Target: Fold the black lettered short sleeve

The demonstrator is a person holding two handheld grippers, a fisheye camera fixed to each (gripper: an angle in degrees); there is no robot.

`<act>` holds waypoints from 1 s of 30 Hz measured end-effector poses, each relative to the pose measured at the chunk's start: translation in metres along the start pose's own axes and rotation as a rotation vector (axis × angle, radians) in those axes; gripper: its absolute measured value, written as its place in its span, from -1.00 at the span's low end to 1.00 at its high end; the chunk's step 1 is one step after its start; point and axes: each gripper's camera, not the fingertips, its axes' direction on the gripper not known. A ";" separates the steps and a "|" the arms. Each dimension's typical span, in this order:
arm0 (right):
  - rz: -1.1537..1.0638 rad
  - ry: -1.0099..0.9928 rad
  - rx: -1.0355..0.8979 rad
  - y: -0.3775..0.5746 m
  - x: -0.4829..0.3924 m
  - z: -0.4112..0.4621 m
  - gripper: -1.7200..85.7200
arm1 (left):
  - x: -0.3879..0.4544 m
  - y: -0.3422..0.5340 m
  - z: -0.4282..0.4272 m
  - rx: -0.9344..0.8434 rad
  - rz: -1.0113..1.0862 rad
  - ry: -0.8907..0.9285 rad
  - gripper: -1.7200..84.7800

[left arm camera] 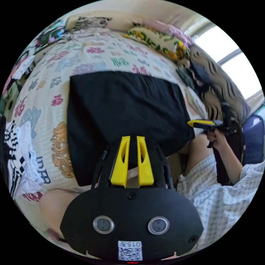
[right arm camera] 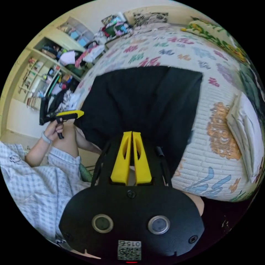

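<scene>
The black short sleeve (left arm camera: 124,110) lies spread on the quilted bed (left arm camera: 55,116) just ahead of both claws, already a roughly squared dark panel with its near edge hanging toward the person's knees. No lettering shows on the upturned side, so the printed face is probably underneath.

As I judge it, the step in hand is taking the near edge to fold the panel away across itself. To do it well, each claw should bite only the near hem, at matching points toward its own side, lift together and lay the edge square on the far edge, then smooth out the crease (uneven bites would skew the fold).

The left claw (left arm camera: 132,138) hangs over the near hem, jaws slightly parted with a narrow gap, grasping nothing; whether its tips brush the cloth I cannot tell. The right claw (right arm camera: 132,134) has its jaws closed almost tip to tip over the near part of the shirt, and whether any cloth is pinched between them I cannot tell. In each view the other claw appears off to the side, held clear of the shirt's corner.
</scene>
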 end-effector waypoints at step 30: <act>0.491 -0.225 0.081 -0.141 0.318 -0.035 -0.98 | -0.318 -0.155 -0.086 0.108 -0.343 0.261 -0.92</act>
